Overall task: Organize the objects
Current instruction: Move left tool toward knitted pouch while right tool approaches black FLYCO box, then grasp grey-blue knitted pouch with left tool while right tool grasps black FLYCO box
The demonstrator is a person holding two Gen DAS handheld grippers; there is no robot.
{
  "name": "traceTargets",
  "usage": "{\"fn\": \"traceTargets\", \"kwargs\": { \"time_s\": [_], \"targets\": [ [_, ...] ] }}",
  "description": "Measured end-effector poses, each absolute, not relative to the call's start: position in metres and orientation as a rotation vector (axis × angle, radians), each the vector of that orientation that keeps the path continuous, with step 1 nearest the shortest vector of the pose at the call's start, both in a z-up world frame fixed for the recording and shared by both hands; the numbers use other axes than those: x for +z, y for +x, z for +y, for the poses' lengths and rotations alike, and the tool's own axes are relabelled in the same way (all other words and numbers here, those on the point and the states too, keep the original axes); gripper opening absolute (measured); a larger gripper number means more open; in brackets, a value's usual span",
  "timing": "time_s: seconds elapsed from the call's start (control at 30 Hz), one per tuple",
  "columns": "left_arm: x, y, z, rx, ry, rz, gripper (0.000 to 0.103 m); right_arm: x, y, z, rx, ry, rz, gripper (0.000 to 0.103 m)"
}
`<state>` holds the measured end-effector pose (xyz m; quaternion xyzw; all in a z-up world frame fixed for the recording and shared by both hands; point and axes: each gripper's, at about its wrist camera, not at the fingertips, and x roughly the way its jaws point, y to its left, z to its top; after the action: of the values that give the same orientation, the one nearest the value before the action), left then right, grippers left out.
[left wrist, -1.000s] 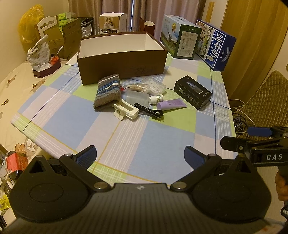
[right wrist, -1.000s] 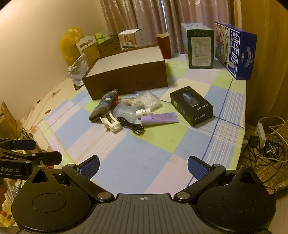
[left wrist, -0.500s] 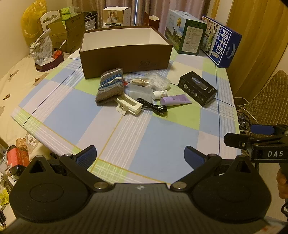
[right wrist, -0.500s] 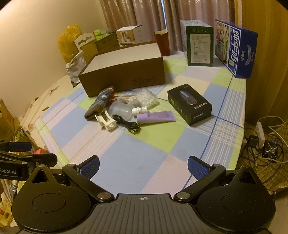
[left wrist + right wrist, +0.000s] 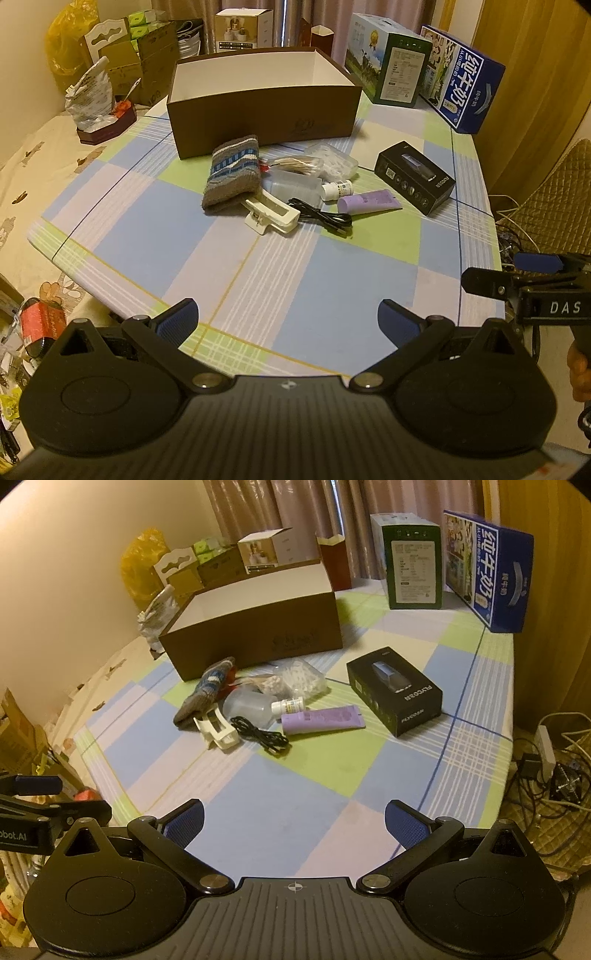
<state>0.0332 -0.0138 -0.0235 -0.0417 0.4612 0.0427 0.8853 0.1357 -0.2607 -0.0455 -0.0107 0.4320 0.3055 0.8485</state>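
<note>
Both grippers [image 5: 288, 323] [image 5: 294, 818] wide — brown box [image 5: 264, 110] (seemingly empty).

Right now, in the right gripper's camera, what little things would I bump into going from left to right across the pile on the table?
Knitted sock → white clip → black cable → purple tube → black box.

Both wrist views look across the table [image 5: 280, 280] from its near edge, sharing its clutter.
</note>
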Motion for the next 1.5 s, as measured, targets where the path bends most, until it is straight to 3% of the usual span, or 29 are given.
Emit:
{"fn": "traceTargets", "kwargs": {
  "time_s": [0.77, 1.5],
  "targets": [
    [-0.054, 0.130, 0.065, 0.151, -0.070, 0.962, 0.102, -0.085, 0.250, -0.274, 0.629, -0.059, 0.739, 0.101],
    [-0.097, 0.220, 0.104, 0.162, -0.075, 1.032, 0.102, -0.163, 0.368, -0.231, 0.577, -0.246, 0.872, 0.100]
  ]
}}
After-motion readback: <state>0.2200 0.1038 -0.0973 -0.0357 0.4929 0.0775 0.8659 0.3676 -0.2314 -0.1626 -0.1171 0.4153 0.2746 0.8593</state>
